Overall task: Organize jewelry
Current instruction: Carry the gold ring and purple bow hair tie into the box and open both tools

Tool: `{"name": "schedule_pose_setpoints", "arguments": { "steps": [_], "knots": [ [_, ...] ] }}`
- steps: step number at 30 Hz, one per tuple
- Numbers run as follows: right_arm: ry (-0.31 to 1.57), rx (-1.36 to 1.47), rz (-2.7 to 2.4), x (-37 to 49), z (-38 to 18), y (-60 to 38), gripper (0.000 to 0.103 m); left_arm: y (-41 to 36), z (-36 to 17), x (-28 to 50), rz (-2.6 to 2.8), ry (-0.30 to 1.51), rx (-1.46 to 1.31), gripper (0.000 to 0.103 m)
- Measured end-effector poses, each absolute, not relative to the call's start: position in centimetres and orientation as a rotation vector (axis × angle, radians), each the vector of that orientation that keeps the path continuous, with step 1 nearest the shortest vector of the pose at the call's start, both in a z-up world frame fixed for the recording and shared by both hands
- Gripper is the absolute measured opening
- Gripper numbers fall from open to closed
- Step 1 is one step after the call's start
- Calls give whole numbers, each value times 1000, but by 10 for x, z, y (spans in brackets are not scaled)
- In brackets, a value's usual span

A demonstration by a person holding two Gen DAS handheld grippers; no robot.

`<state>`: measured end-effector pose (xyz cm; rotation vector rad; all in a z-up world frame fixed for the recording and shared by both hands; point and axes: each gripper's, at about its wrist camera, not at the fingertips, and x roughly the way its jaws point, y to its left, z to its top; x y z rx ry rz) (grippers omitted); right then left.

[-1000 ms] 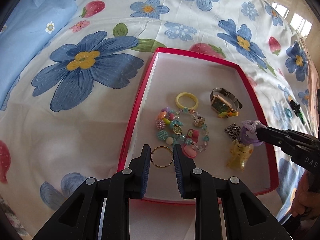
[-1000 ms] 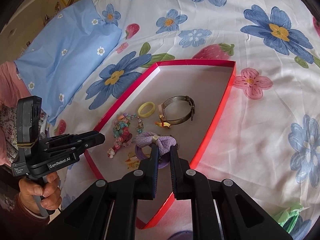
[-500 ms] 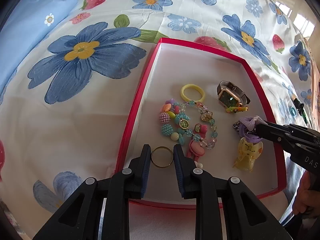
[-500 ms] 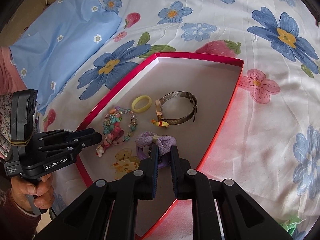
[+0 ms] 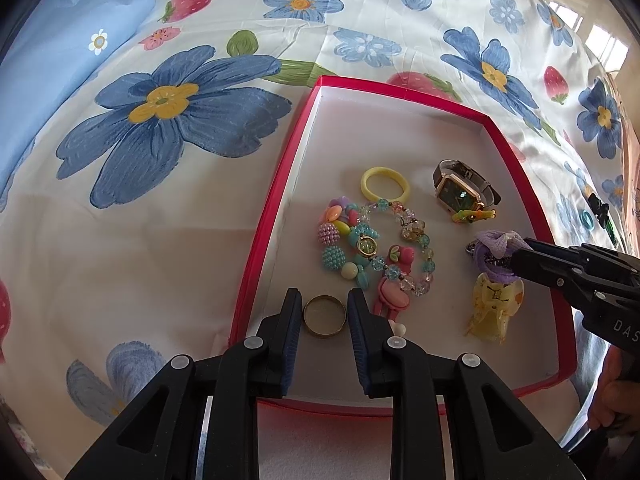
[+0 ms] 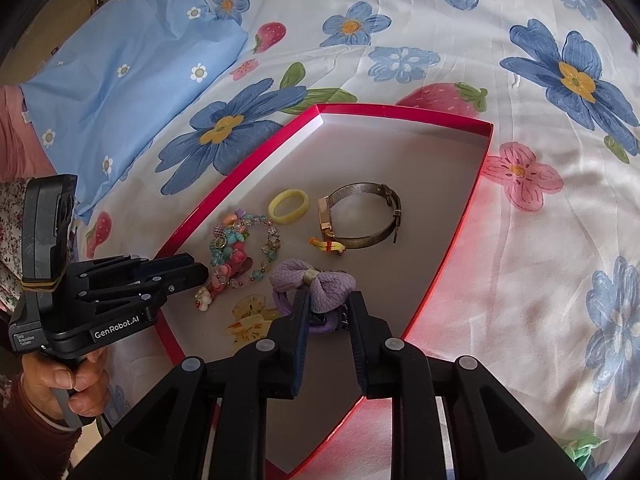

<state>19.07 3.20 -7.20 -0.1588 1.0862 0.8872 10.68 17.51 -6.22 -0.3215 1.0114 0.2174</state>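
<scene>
A red box (image 5: pixel 260 240) with a white floor lies on a flowered bedspread; it also shows in the right wrist view (image 6: pixel 448 248). My left gripper (image 5: pixel 324 312) is shut on a gold ring (image 5: pixel 324 315) low over the box floor near the front left corner. My right gripper (image 6: pixel 328 304) has opened around a purple bow hair tie (image 6: pixel 320 284), which rests on the floor; it also shows in the left wrist view (image 5: pixel 494 250). In the box lie a beaded bracelet (image 5: pixel 372 244), a yellow band (image 5: pixel 385 184), a watch (image 5: pixel 460 192) and a yellow cat clip (image 5: pixel 494 308).
A blue pillow (image 6: pixel 120 60) lies at the back left. Small dark and green items (image 5: pixel 600 216) lie on the bedspread right of the box. A green thing (image 6: pixel 580 452) shows at the lower right edge of the right wrist view.
Both grippers have come lower into the box. The right gripper's jaws have spread apart and the purple bow hair tie now rests on the floor. The left still holds the ring.
</scene>
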Motion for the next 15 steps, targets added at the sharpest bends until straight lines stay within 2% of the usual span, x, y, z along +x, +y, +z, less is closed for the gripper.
{"name": "schedule_pose_setpoints", "arguments": {
  "steps": [10,12,15],
  "knots": [
    [1082,-159,886,189,-71,33,25,174,-63,107,216,1013,-320,24],
    [1075,-157,885,188,-69,32,30,174,-62,105,213,1015,-325,25],
    [1063,-137,883,187,-65,29,34,175,-60,103,213,1012,-332,33]
  ]
}}
